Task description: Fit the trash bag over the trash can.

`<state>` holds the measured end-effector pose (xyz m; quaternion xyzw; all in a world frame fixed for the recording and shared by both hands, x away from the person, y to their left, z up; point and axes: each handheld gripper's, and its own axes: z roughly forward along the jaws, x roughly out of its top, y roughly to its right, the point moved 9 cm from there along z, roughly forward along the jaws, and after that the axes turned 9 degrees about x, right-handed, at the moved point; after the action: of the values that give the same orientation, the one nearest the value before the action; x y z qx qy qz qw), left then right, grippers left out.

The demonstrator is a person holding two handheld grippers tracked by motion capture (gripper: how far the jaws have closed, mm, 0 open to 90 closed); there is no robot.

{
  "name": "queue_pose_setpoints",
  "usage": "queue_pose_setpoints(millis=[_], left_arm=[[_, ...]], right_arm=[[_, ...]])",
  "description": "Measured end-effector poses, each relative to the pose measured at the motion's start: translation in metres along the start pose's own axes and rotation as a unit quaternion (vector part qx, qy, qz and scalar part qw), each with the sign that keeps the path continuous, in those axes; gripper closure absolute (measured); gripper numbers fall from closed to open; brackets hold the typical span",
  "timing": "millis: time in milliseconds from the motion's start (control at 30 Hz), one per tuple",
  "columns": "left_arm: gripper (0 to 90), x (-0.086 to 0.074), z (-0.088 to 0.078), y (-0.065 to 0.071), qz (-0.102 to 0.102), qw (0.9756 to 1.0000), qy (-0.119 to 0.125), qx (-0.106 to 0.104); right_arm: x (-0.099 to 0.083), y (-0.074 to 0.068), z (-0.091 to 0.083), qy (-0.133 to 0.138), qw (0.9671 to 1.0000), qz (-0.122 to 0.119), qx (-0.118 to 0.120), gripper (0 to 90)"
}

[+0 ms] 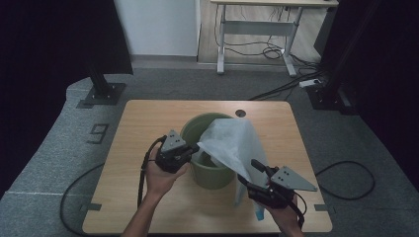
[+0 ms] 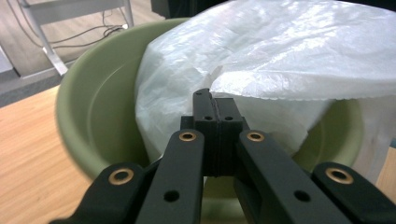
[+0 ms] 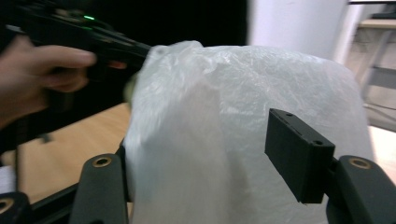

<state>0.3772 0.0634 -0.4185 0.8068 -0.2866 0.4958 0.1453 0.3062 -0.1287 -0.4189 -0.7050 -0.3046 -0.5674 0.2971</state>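
A green round bin (image 1: pixel 212 177) stands in the middle of the wooden table (image 1: pixel 143 123). A white plastic bag (image 1: pixel 232 143) is draped over its right side and hangs partly inside. My left gripper (image 1: pixel 195 148) is at the bin's left rim, shut on the bag's upper edge. In the left gripper view its jaws (image 2: pixel 215 105) are pressed together over the bin (image 2: pixel 93 107), with the bag (image 2: pixel 280 46) stretched just beyond them. My right gripper (image 1: pixel 252 174) is at the bin's front right, open. In the right gripper view the bag (image 3: pixel 243 93) bulges between the spread jaws (image 3: pixel 210 154) and hides the left one.
A cable hole (image 1: pixel 240 113) sits near the table's far edge. A white desk frame (image 1: pixel 257 29) with loose cables stands on the floor behind. Black stand bases (image 1: pixel 101 94) flank the table. Something small and blue (image 1: pixel 259 215) lies under the right gripper.
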Motion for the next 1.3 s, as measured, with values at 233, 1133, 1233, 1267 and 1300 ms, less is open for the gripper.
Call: queue_pose_setpoints(millis=[233,1133,1233,1267,1300], left_arm=[[89.7,-0.006,-0.001,-0.017,-0.019,0.9997,-0.005,0.018],[89.6,-0.008,-0.009,-0.045,-0.046,0.9982,-0.005,0.040],[89.6,-0.009,-0.008,-0.048,-0.047,0.9980,-0.007,0.042],[89.6,-0.009,-0.008,-0.049,-0.048,0.9979,-0.007,0.042],[89.6,-0.009,-0.008,-0.049,-0.049,0.9979,-0.007,0.042]], right_arm=[[0.002,-0.009,-0.018,0.017,0.9991,0.013,0.037,32.4],[-0.056,0.101,-0.013,-0.027,0.9938,0.100,-0.038,30.7],[-0.068,0.104,-0.009,-0.035,0.9932,0.104,-0.038,29.7],[-0.071,0.105,-0.009,-0.033,0.9931,0.106,-0.037,29.5],[-0.072,0.105,-0.009,-0.032,0.9932,0.106,-0.036,29.3]])
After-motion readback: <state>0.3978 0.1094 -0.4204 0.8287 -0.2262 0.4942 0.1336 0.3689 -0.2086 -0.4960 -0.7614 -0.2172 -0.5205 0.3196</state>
